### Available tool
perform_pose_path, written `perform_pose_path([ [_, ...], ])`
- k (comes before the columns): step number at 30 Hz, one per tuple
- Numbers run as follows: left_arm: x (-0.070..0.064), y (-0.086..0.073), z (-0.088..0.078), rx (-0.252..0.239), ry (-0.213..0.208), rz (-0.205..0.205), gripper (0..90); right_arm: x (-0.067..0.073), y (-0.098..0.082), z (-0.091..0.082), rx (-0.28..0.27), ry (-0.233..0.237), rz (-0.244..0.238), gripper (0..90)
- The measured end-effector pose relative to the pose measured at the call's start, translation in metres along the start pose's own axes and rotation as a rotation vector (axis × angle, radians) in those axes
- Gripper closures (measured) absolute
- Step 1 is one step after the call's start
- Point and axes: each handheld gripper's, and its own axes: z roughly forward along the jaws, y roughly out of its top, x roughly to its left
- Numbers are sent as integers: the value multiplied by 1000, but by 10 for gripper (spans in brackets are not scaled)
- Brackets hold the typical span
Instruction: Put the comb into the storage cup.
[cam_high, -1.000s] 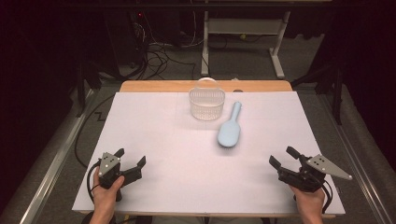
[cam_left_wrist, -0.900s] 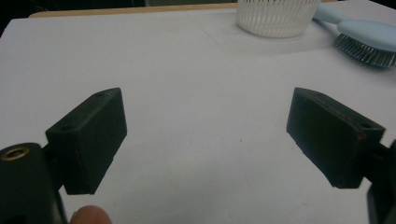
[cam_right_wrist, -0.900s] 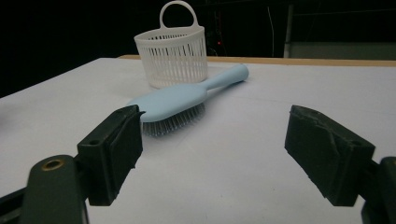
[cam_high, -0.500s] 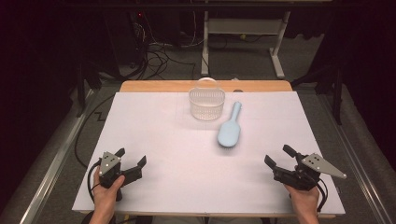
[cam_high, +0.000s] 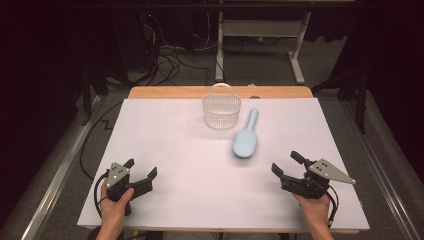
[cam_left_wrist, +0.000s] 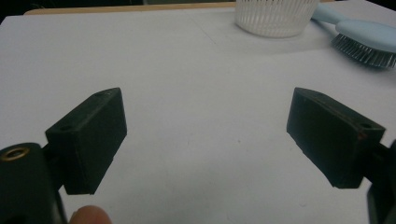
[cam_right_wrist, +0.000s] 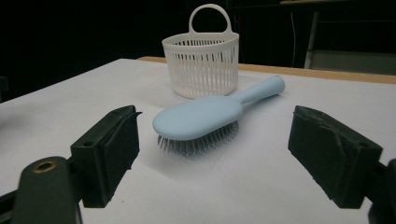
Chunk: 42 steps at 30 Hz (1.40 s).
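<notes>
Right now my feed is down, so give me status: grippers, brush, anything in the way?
Left gripper open, right gripper open, both empty. Brush bristles down beside basket. Nothing between right gripper and brush.

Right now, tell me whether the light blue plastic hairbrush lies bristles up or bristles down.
Bristles down. The light blue plastic hairbrush rests on the white table with its smooth back facing up and its bristles touching the surface.

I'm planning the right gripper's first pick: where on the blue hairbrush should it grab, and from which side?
Probably the handle: slim and bare, angled toward the basket. The hairbrush lies bristles down, head nearest the open right gripper, so come from above, fingers across the handle.
</notes>
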Motion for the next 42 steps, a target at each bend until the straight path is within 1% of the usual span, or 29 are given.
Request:
perform_pose_path([
  [2, 0, 0, 0, 0, 0, -2, 129, 2, 1, 5, 1, 5, 0, 171],
  [6, 1, 0, 1, 1, -1, -5, 130, 4, 4, 15, -1, 17, 18, 176],
  [11, 1, 0, 1, 0, -1, -7, 131, 7, 10, 25, -15, 25, 10, 202],
  [16, 2, 1, 1, -3, -2, -17, 133, 11, 12, 40, 3, 40, 9, 205],
  [20, 2, 0, 2, -1, 9, -17, 133, 13, 15, 51, 18, 50, 13, 214],
  [22, 2, 0, 3, 1, 13, -11, 133, 14, 16, 54, 22, 55, 13, 234],
  [24, 1, 0, 4, 3, 14, -13, 134, 16, 21, 54, 16, 60, -2, 277],
  [26, 1, 1, 4, 5, 15, -13, 135, 19, 24, 53, 9, 65, -19, 295],
  [28, 1, 0, 5, 5, 11, -3, 137, 18, 25, 55, 27, 70, -7, 313],
  [29, 1, 0, 5, 8, 13, -1, 138, 17, 25, 56, 35, 66, -10, 319],
  [31, 1, 1, 4, 4, 15, -5, 144, 15, 23, 59, 58, 64, -5, 347],
  [33, 0, 1, 4, -1, 4, -5, 145, 13, 23, 63, 69, 65, -1, 349],
  [34, 0, 1, 6, 6, 2, 1, 143, 12, 24, 65, 73, 65, -1, 352],
  [37, 1, 1, 9, 16, 5, -3, 146, 11, 27, 69, 82, 69, 3, 361],
  [38, 2, 2, 11, 13, 9, -15, 149, 9, 31, 75, 97, 71, 4, 371],
  [39, 2, 2, 11, 11, 10, -16, 149, 9, 33, 78, 111, 71, 1, 378],
  [40, 2, 2, 11, 11, 10, -16, 149, 9, 33, 78, 111, 71, 1, 378],
  [41, 2, 1, 10, 11, 9, -14, 149, 9, 39, 83, 125, 70, -14, 399],
  [42, 2, 1, 10, 11, 7, -12, 149, 8, 42, 85, 135, 73, -15, 404],
])
